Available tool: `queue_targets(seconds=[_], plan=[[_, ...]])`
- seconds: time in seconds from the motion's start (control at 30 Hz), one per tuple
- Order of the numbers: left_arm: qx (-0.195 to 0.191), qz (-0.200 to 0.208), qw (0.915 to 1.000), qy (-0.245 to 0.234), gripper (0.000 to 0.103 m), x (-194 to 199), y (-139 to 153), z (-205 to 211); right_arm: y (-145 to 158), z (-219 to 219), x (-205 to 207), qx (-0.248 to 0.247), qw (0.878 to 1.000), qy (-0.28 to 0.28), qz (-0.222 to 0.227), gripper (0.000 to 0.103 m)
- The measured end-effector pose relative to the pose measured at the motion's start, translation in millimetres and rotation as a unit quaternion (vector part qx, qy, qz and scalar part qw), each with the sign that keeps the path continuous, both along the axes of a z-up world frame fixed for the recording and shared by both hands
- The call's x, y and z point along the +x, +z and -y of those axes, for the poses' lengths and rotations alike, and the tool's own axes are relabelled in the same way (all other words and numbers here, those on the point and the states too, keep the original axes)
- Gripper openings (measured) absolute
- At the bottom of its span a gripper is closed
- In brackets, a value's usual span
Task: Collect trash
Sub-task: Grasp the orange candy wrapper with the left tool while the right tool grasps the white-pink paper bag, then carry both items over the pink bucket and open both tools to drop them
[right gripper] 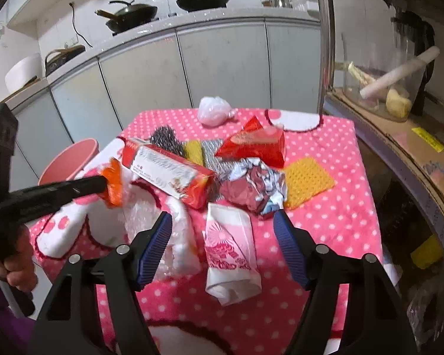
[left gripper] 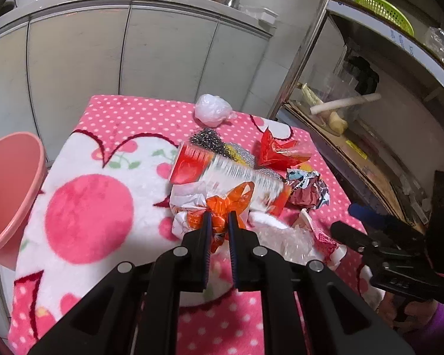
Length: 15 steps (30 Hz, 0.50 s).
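Observation:
My left gripper [left gripper: 220, 214] is shut on a crumpled orange wrapper [left gripper: 231, 201]; the right wrist view shows it from the side, holding the orange wrapper [right gripper: 112, 186] just above the pile. My right gripper [right gripper: 222, 216] stands open over a pink-and-white paper bag [right gripper: 231, 248], whose upper end lies between the fingers, untouched. Behind lie a red-and-white box [right gripper: 168, 171], a crumpled foil wrapper [right gripper: 251, 189], a red wrapper [right gripper: 254, 145] and a knotted white plastic bag [right gripper: 214, 111]. Clear plastic film [right gripper: 145, 216] lies by the left finger.
The trash lies on a table under a pink dotted blanket [left gripper: 127, 112]. A pink bin [left gripper: 9, 189] stands off its left edge. A steel scourer [right gripper: 165, 139] and a yellow cloth [right gripper: 307, 182] lie among the litter. A metal shelf rack [right gripper: 399, 142] crowds the right side.

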<state>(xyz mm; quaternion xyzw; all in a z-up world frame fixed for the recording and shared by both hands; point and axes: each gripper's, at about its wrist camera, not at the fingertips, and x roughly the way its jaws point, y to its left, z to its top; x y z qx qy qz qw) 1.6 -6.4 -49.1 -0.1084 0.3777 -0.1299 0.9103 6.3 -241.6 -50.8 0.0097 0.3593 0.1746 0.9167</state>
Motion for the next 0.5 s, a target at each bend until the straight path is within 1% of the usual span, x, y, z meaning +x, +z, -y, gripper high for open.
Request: queue_targets(seconds=[0.2, 0.3, 0.33, 0.4, 0.47, 0.5], plan=[[0.000, 0.010, 0.9999, -0.001, 0.010, -11, 5, -9, -16, 8, 2, -0.012, 0.999, -0.011, -0.037, 0.072], [0.003, 0.016, 0.9999, -0.001, 0.010, -18, 7, -12, -25, 10, 1, -0.007, 0.998, -0.009, -0.058, 0.071], [0.002, 0.017, 0.9999, -0.001, 0.010, -19, 8, -13, -28, 10, 0, -0.005, 0.998, -0.008, -0.064, 0.067], [0.000, 0.018, 0.9998, 0.001, 0.010, -21, 8, -15, -32, 11, -1, 0.003, 0.997, -0.006, -0.076, 0.051], [-0.003, 0.019, 0.9998, 0.003, 0.010, -23, 9, -18, -34, 12, -1, 0.011, 0.996, -0.007, -0.086, 0.044], [-0.004, 0.020, 0.9998, 0.004, 0.010, -23, 9, -18, -34, 13, -2, 0.013, 0.996, -0.008, -0.088, 0.044]])
